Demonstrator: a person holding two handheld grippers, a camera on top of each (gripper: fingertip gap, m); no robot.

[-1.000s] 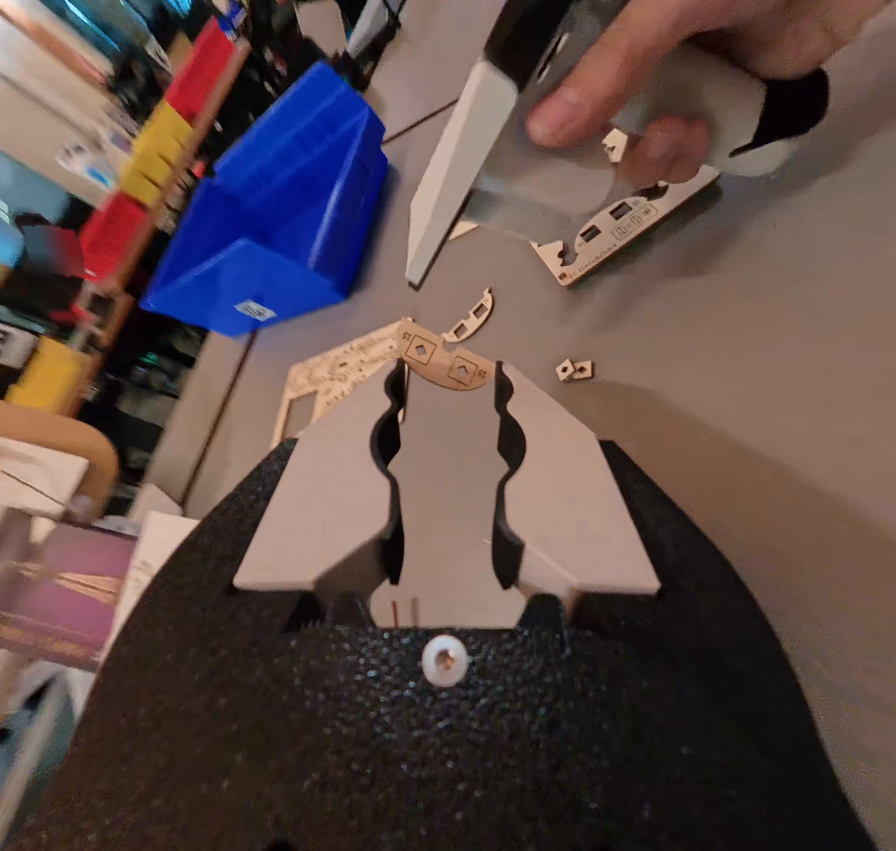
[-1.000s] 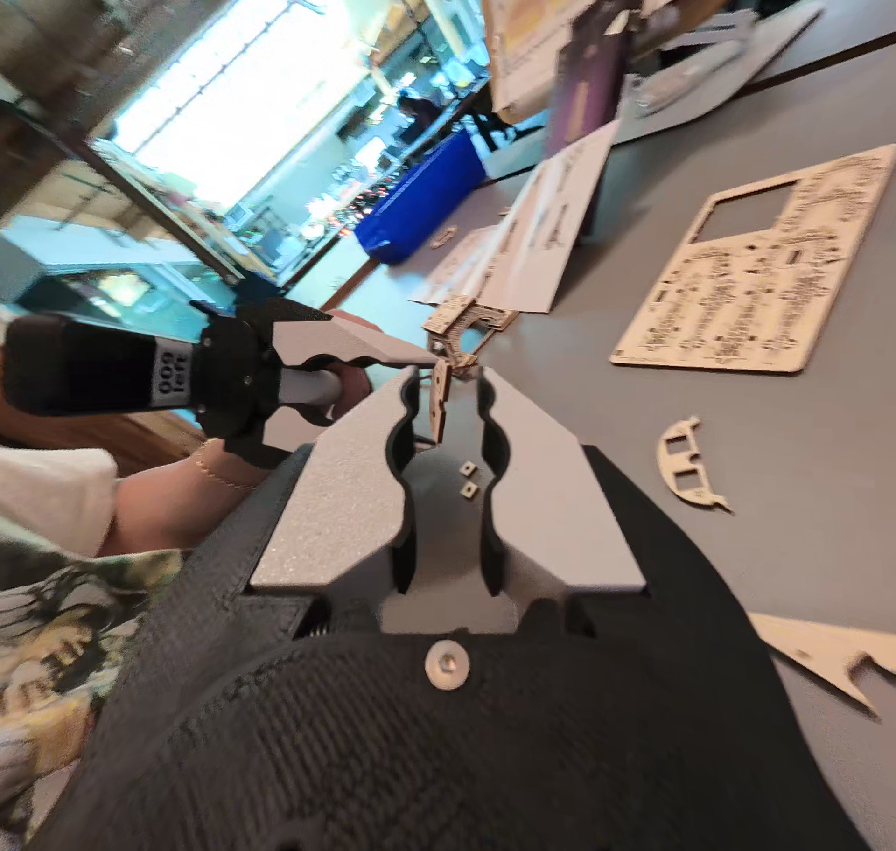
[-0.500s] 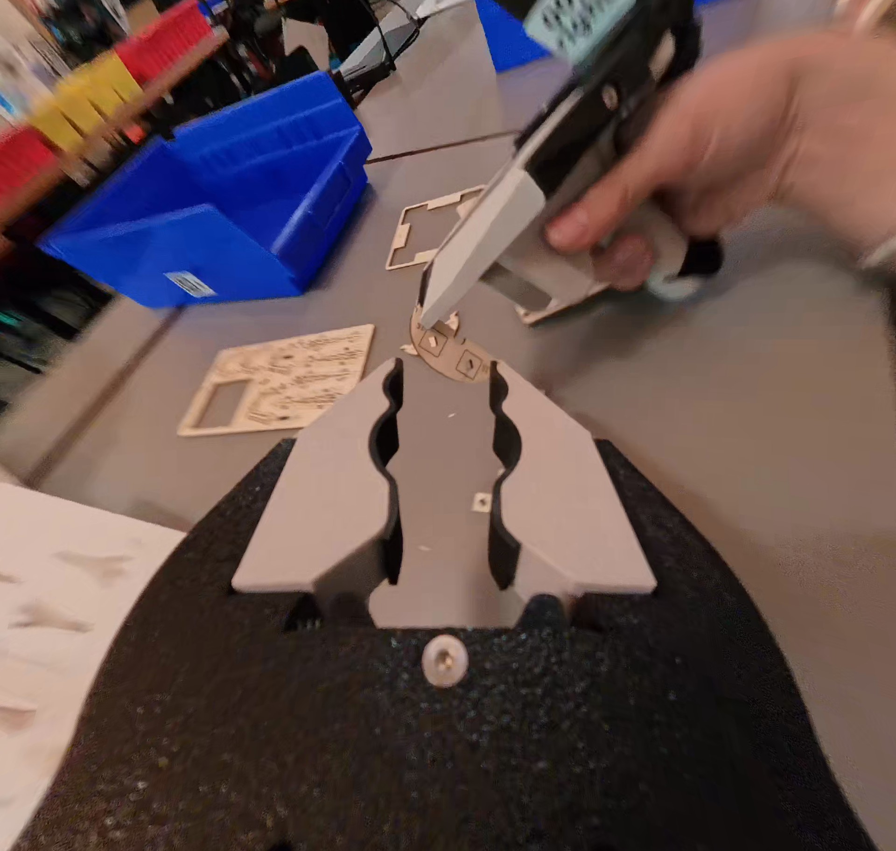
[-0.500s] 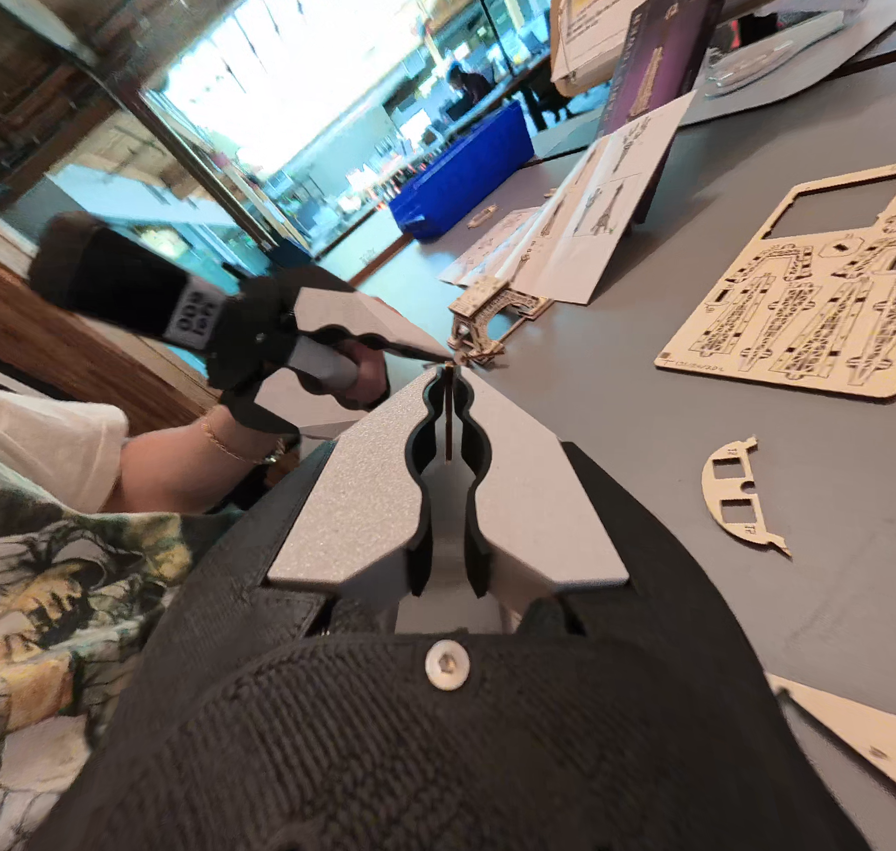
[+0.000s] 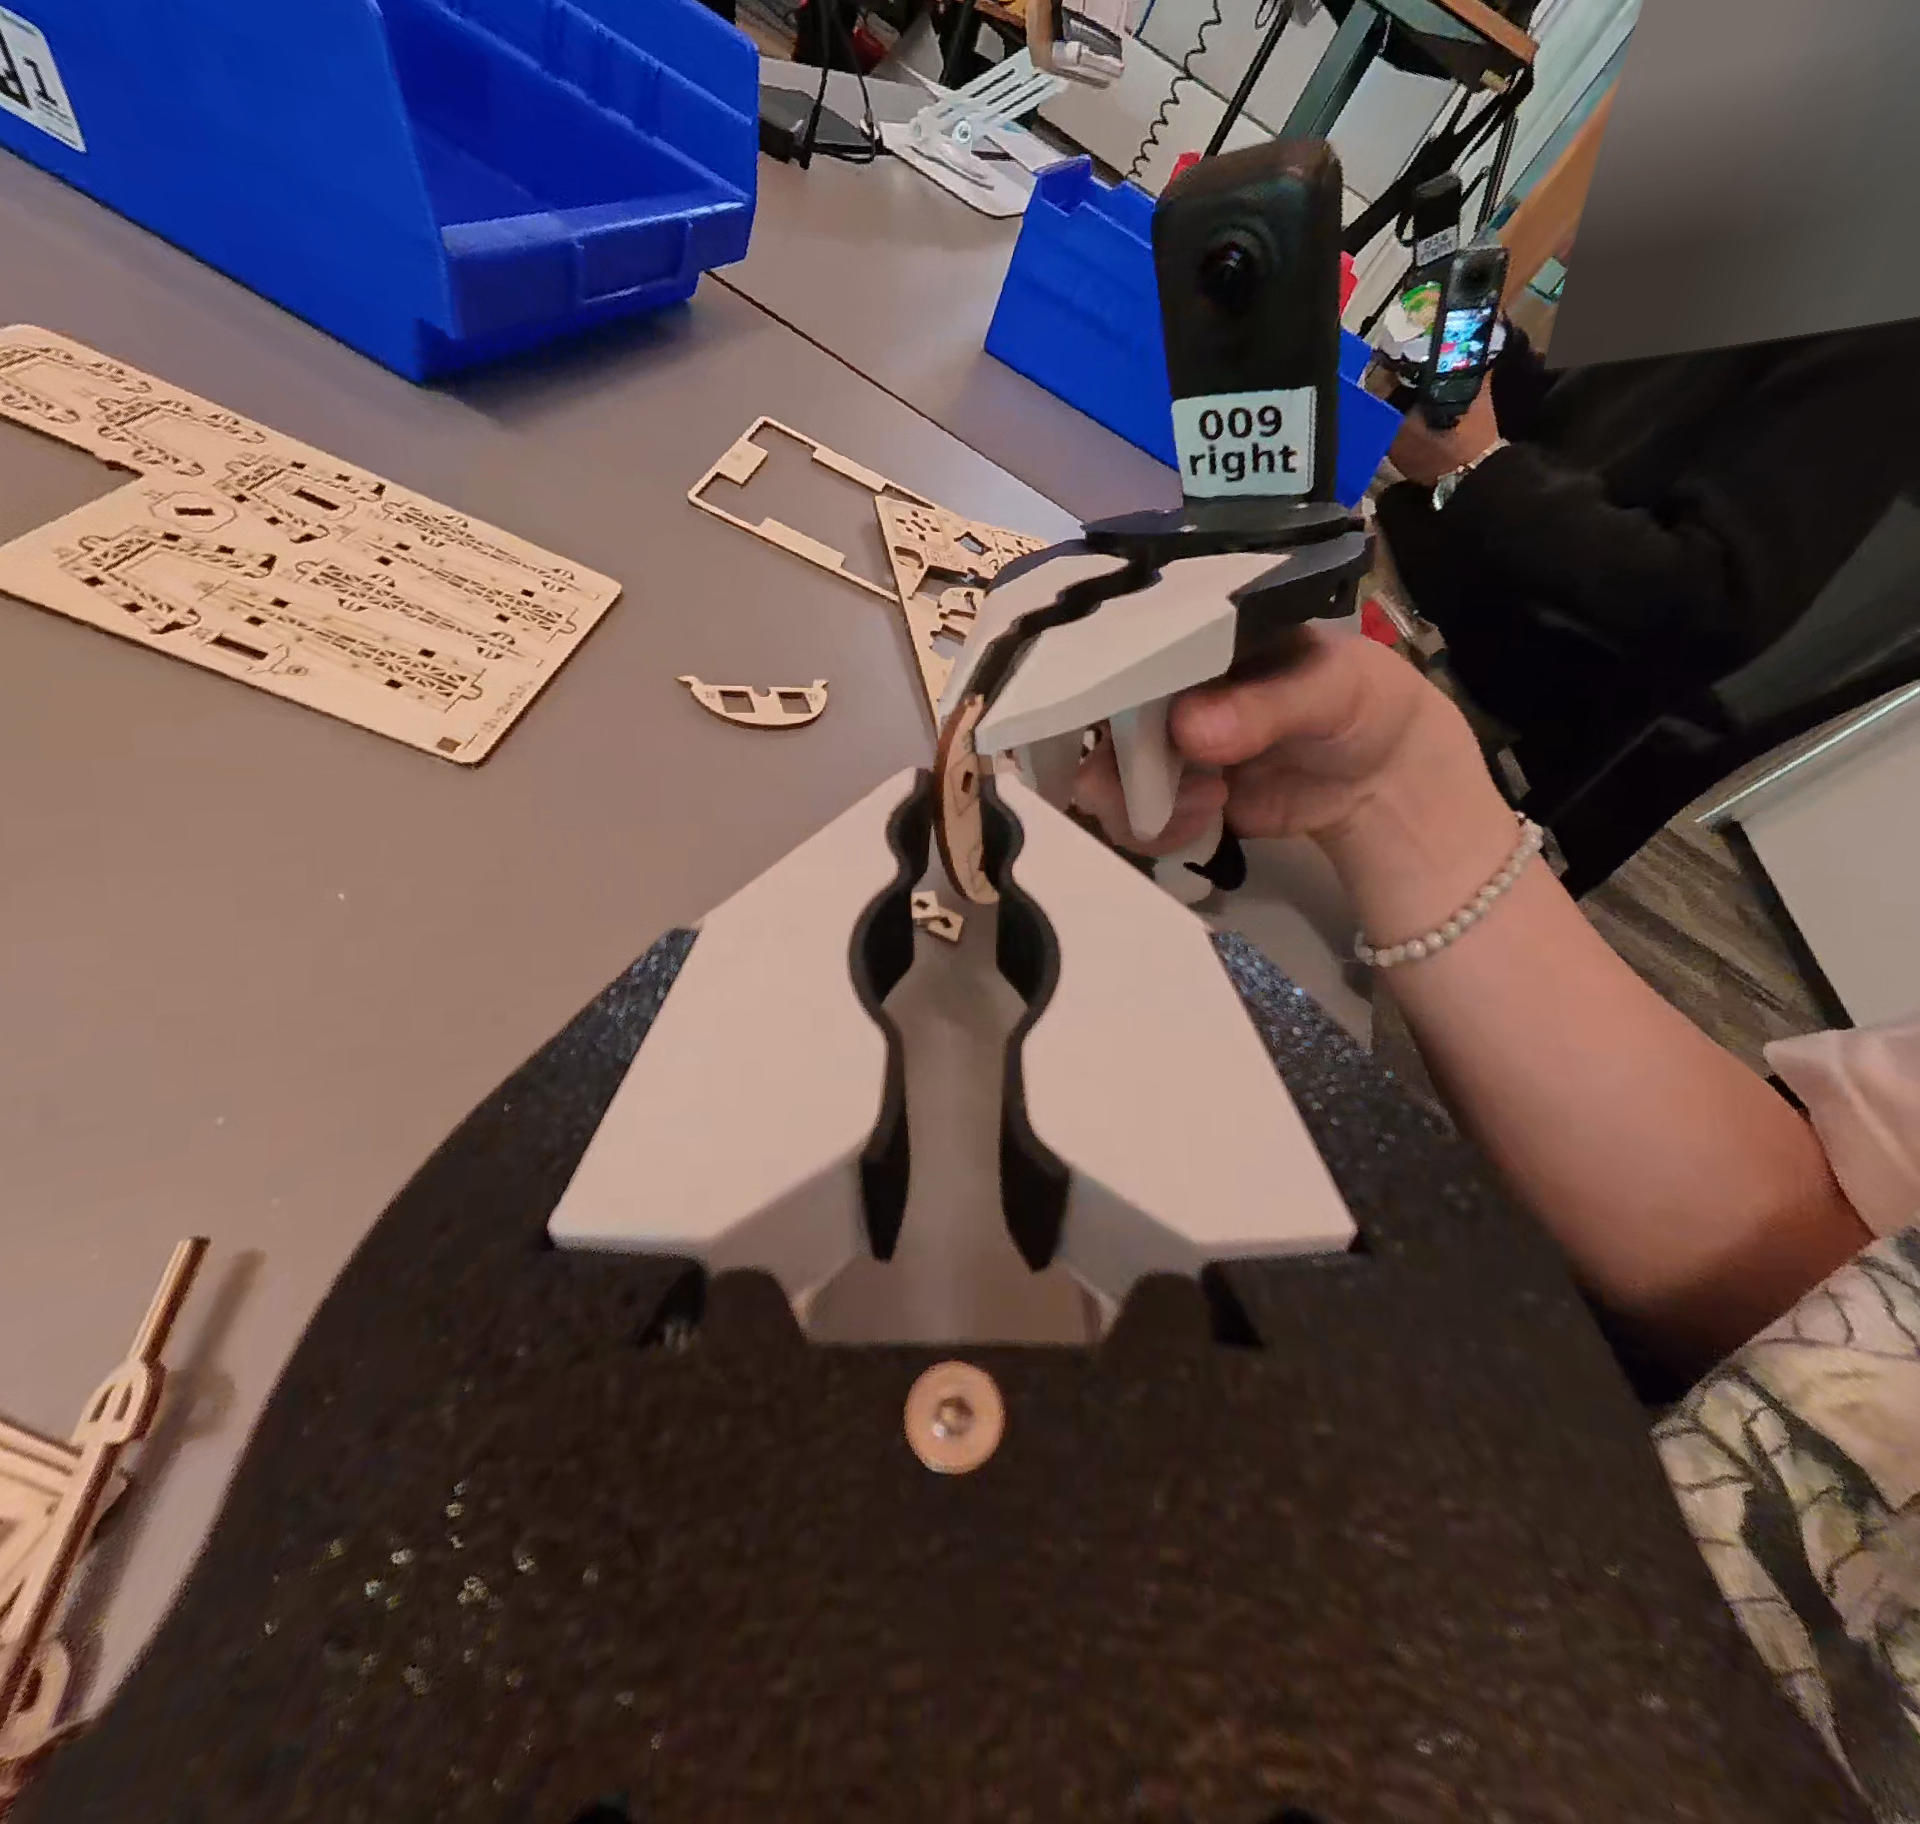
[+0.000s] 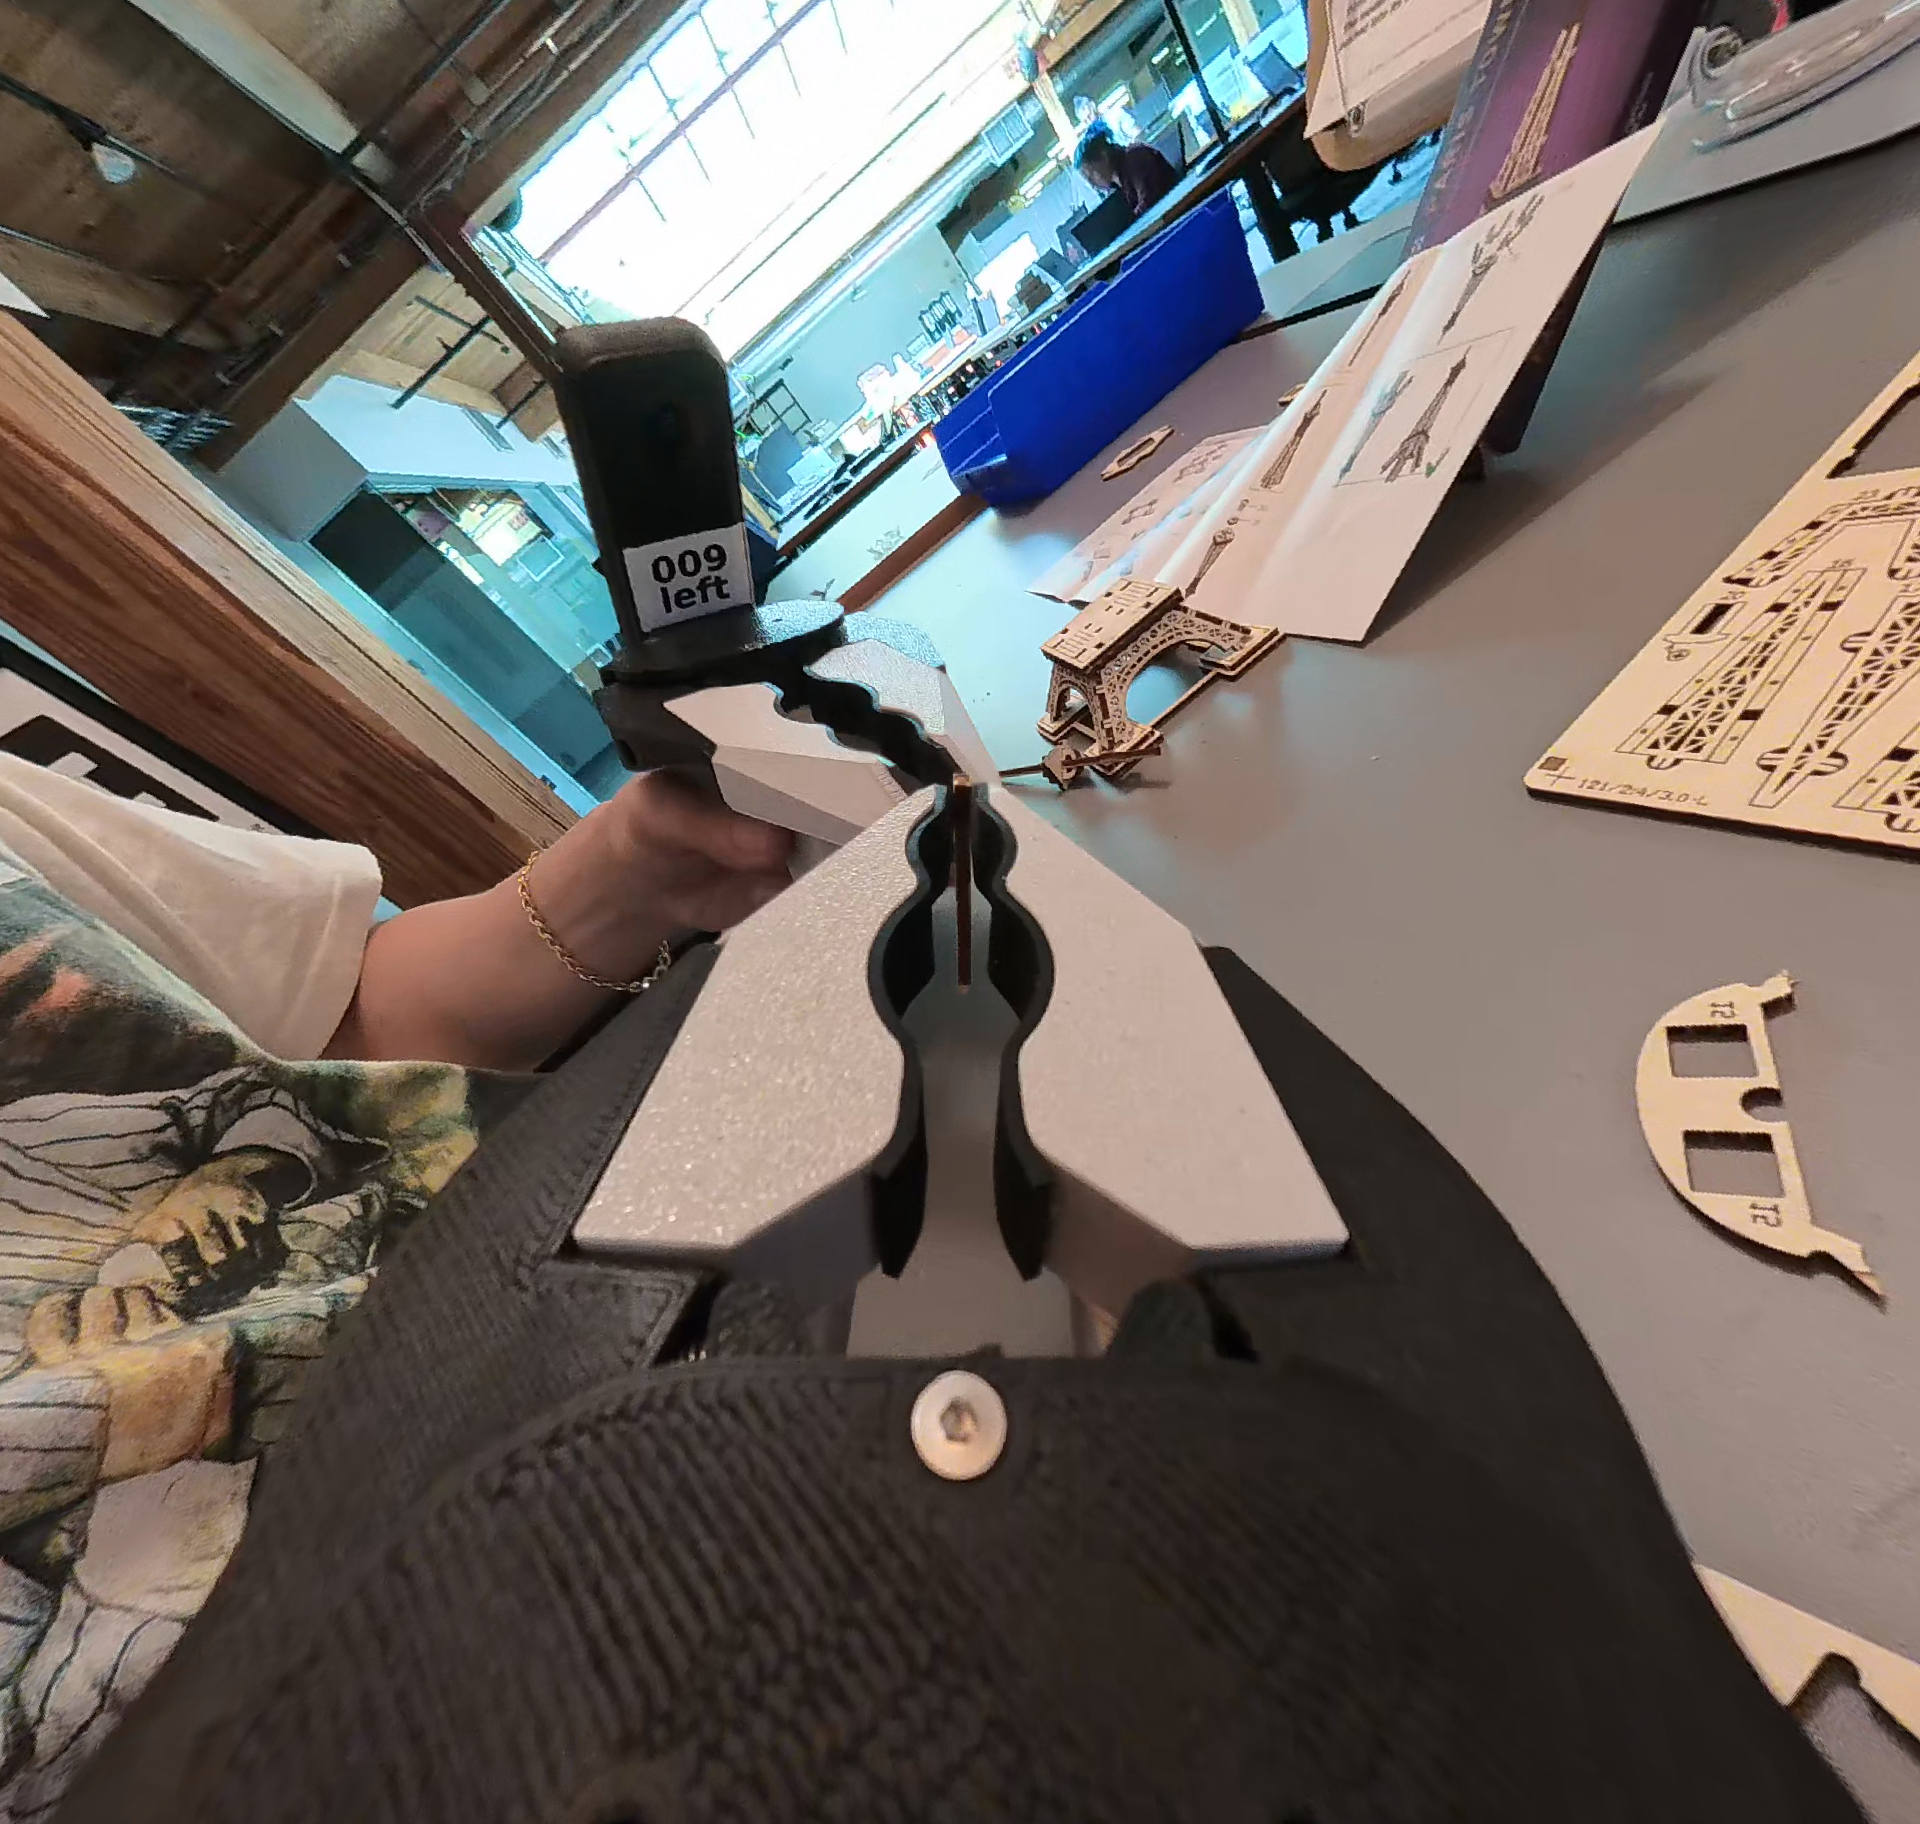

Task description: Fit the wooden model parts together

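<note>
A small curved wooden piece with square holes stands on edge above the grey table. My right gripper is shut on it; there the piece shows as a thin upright strip between the jaws. In the left wrist view the right gripper comes in from the upper right. My left gripper has its jaws narrowed on the same piece from the other side; it also shows in the right wrist view. A partly built wooden tower stands farther back.
A second curved piece and small offcuts lie on the table. A cut wooden sheet, an empty frame, two blue bins and an instruction sheet are around. A person sits across. Left and right tips are no more than a few centimetres apart.
My right gripper has closed on the curved piece that the left gripper held across its tips. The piece is turned on edge. The left jaws have narrowed and both grippers have swung round.
</note>
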